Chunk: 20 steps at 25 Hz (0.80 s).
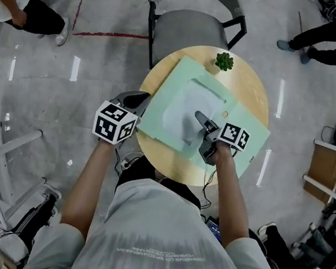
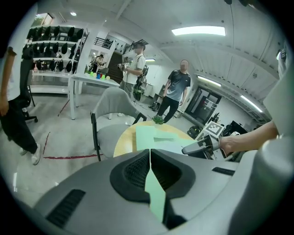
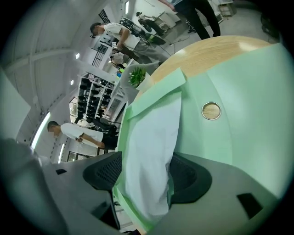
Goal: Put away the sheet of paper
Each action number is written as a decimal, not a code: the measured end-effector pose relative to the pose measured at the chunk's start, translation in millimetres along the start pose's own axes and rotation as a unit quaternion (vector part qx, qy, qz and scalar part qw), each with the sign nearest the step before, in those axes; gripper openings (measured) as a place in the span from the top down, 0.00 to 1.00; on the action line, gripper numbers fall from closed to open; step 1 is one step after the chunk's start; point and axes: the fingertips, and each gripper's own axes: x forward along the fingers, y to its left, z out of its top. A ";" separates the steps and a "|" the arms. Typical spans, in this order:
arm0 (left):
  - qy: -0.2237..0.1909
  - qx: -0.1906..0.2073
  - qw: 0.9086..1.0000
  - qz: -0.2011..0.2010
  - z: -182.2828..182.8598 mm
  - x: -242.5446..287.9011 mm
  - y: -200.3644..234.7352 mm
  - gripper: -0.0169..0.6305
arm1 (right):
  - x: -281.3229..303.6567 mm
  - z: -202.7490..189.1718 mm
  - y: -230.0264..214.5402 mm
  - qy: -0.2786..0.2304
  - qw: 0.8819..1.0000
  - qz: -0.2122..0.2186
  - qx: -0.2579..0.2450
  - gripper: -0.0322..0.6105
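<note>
An open pale green folder (image 1: 172,76) lies across the round wooden table (image 1: 254,81). A white sheet of paper (image 1: 182,110) rests on it, its far end under a green flap (image 3: 161,89). My left gripper (image 1: 140,100) is at the folder's left edge, shut on the thin green edge (image 2: 151,183). My right gripper (image 1: 201,121) lies over the sheet from the near right. In the right gripper view the paper (image 3: 154,151) runs between wide-open jaws (image 3: 147,183), and the pads do not press it.
A small green plant (image 1: 224,61) stands at the table's far edge. A grey chair (image 1: 194,19) is just beyond the table. People stand and sit around the room, and a white table (image 2: 92,80) with shelves is at the back.
</note>
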 end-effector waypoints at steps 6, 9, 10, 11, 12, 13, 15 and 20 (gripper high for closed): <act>-0.005 0.013 1.000 0.010 -1.8 -1.5 -24.0 0.94 | -29.6 -2.5 -20.5 -0.016 1.000 -0.008 0.013 0.44; -0.013 0.030 0.999 0.018 3.4 -3.3 -42.4 0.94 | -55.2 3.3 -25.5 -0.030 0.999 -0.017 -0.015 0.44; -0.017 0.036 0.999 0.021 5.6 -5.4 -50.3 0.94 | -66.6 5.2 -24.8 -0.034 0.999 -0.021 -0.035 0.45; -0.022 0.044 0.998 0.026 9.1 -7.9 -57.9 0.94 | -78.4 8.5 -22.4 -0.041 0.997 -0.024 -0.060 0.47; -0.028 0.053 0.998 0.031 13.8 -10.9 -65.1 0.94 | -90.5 13.2 -18.1 -0.050 0.994 -0.026 -0.091 0.51; -0.034 0.062 0.997 0.036 18.3 -14.8 -72.7 0.94 | -103.8 17.3 -12.5 -0.059 0.990 -0.026 -0.125 0.55; -0.045 0.078 0.995 0.049 25.1 -25.6 -91.3 0.94 | -135.6 20.0 -0.5 -0.078 0.979 -0.024 -0.185 0.65; -0.094 0.126 0.984 0.084 55.9 -57.3 -148.0 0.94 | -228.5 30.3 31.8 -0.141 0.939 -0.030 -0.312 0.90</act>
